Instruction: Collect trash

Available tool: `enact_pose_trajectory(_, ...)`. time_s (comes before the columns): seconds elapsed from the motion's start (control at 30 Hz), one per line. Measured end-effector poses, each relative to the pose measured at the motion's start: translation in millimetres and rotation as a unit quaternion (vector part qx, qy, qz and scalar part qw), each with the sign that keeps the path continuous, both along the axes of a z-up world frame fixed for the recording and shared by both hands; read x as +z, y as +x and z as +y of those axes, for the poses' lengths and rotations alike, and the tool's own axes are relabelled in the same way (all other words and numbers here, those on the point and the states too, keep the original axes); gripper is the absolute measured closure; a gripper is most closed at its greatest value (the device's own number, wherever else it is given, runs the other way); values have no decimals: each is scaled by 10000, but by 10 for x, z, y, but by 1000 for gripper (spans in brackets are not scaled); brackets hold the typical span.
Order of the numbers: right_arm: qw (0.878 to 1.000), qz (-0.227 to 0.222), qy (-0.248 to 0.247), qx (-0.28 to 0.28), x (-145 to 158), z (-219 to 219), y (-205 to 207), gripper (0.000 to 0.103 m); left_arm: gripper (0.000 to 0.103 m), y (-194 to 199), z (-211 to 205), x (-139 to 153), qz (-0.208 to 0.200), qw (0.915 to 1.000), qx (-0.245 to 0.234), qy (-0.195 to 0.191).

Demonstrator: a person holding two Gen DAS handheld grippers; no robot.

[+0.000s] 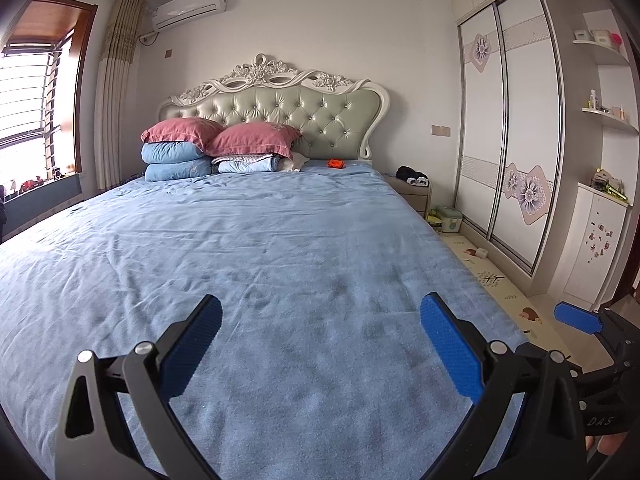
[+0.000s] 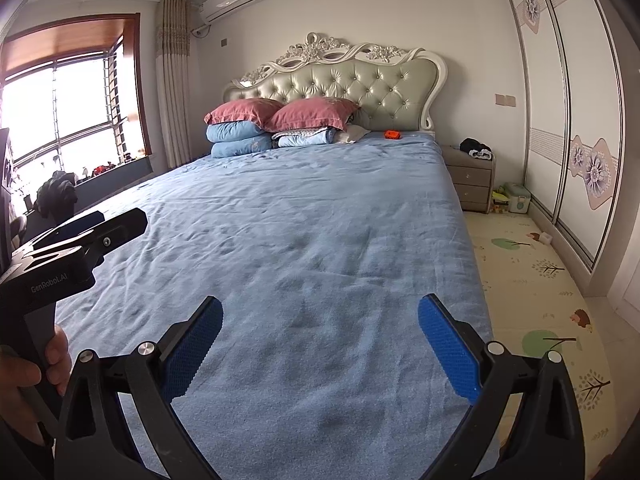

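Your left gripper (image 1: pixel 320 316) and right gripper (image 2: pixel 320 316) are both spread wide, holding nothing, hovering over the blue bed (image 1: pixel 260 240) at bottom of frame.

Lit by daylight from the window (image 2: pixel 76 112), blown out to white in both views. Soft, even brightness over the blue bedsheet (image 1: pixel 280 248), with faint dark mottling toward the foot, away from the window. Dim under the wooden valance above the window. Strong fisheye bending far from the window: wardrobe doors (image 1: pixel 516 128) curve hard. Black vignette in all corners. Sharp at mid-distance; slightly soft and grainy at the frame edges.
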State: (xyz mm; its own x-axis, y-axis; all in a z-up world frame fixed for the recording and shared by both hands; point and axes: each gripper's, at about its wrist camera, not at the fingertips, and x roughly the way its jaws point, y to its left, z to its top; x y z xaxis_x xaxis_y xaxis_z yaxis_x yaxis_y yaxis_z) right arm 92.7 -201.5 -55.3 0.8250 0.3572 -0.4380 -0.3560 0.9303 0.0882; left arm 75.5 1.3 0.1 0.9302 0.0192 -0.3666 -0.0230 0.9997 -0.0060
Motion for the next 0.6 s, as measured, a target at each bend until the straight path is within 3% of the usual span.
enact_pose_trajectory(0.23,10000,45,11,-9,-17,-6,7,8,4,-49,15,20,-119,9998,-147,-86)
enact_pose_trajectory(0.6,10000,79,61,0,-22,-13,9,8,4,-6,22,2,6,10000,35,-55)
